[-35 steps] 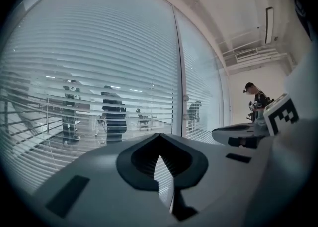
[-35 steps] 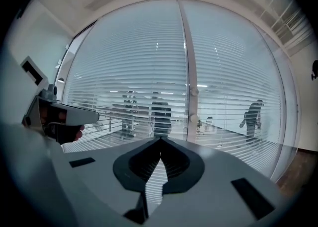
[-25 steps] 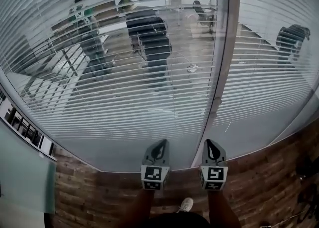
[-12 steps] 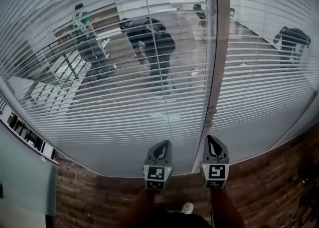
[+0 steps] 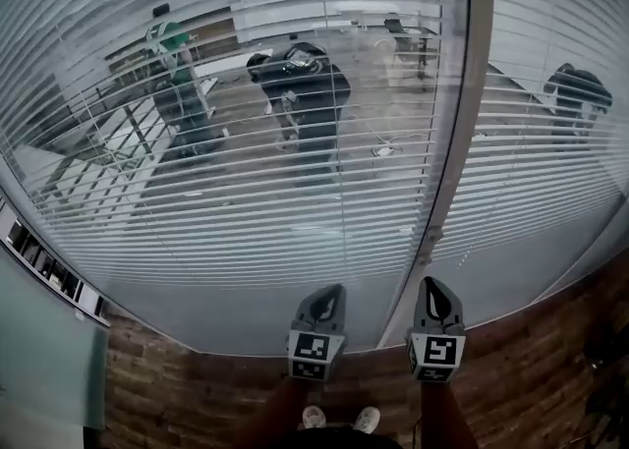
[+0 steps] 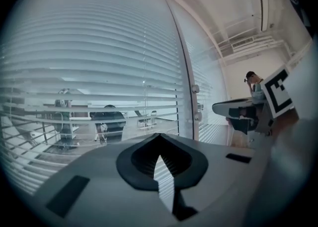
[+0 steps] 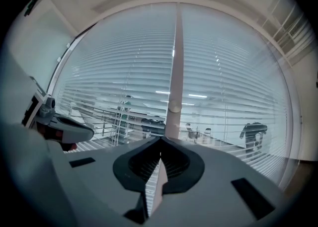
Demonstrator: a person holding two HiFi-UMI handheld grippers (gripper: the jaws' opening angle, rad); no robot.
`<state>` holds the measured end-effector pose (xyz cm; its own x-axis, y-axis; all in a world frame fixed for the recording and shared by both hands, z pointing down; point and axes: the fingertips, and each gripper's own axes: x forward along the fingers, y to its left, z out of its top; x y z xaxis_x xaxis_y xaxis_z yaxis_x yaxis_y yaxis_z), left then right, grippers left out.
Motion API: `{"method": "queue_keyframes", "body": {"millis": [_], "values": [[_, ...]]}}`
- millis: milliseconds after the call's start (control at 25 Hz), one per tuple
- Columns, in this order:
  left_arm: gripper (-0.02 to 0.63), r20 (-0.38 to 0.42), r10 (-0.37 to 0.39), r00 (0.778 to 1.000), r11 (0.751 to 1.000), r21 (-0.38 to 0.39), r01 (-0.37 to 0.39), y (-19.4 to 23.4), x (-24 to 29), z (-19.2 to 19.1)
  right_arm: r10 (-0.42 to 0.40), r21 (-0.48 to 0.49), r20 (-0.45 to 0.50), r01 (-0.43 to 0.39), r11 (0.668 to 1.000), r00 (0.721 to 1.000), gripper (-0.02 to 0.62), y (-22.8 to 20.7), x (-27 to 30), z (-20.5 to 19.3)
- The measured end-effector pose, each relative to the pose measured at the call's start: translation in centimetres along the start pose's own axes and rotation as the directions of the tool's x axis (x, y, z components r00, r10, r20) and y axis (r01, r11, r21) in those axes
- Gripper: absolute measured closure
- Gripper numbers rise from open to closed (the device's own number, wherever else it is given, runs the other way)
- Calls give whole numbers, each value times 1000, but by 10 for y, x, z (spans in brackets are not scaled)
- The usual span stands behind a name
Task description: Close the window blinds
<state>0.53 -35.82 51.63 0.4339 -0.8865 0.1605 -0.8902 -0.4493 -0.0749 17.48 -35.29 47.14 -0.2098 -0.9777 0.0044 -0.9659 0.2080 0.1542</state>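
White slatted blinds [image 5: 226, 172] hang over a glass wall, their slats tilted so that the room behind shows through. A second panel of blinds [image 5: 550, 152] hangs to the right of a grey upright post [image 5: 454, 152]. A small round knob [image 5: 429, 234] sits low on the post and shows as a knob [image 7: 174, 107] in the right gripper view. My left gripper [image 5: 323, 298] is shut and empty, short of the left panel. My right gripper [image 5: 437, 292] is shut and empty too, pointing at the post. Both grippers are held level, side by side.
Through the slats I see several people, desks and chairs [image 5: 295, 84]. A thin vertical cord [image 5: 330, 93] runs down the left panel. The floor [image 5: 197, 398] is brick-patterned, a low shelf [image 5: 49, 265] stands at the left, and the person's shoes [image 5: 339, 418] show at the bottom.
Both grippers have drifted slightly right and lower in the head view, and the post has shifted right with them. The jaws stay shut and the slats look the same.
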Motion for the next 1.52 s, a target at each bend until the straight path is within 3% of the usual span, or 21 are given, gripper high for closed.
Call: {"method": "queue_keyframes", "body": {"millis": [160,480,680,960,1080,1160,1400,1520], "values": [[614,22,-45,999,993,-109,47,-1,-2,-5,-31,42,-22,32,999,999,594,7,-1,-7],[614,38,-76,996,993,-87,80,0,-2,-1,-49,-3,19,49,999,999,594,8,-3,17],[614,56,-94,994,987,-128,101,-7,-6,10,-96,-26,43,97,995,994,594,-12,-9,28],[614,50,-100,994,988,-114,106,5,-6,6,-147,-105,22,149,983,989,594,-14,1,40],[614,46,-96,994,987,-121,101,8,-7,4,-123,-147,15,124,981,992,592,-14,7,45],[614,46,-97,994,987,-121,102,9,-8,3,-96,-202,6,95,975,995,558,-12,13,47],[614,41,-105,994,988,-114,109,10,-9,0,-98,-430,-1,88,899,995,532,-17,26,59],[614,40,-107,993,987,-113,111,11,-10,1,-117,-581,8,99,808,993,508,-16,31,69]]}}
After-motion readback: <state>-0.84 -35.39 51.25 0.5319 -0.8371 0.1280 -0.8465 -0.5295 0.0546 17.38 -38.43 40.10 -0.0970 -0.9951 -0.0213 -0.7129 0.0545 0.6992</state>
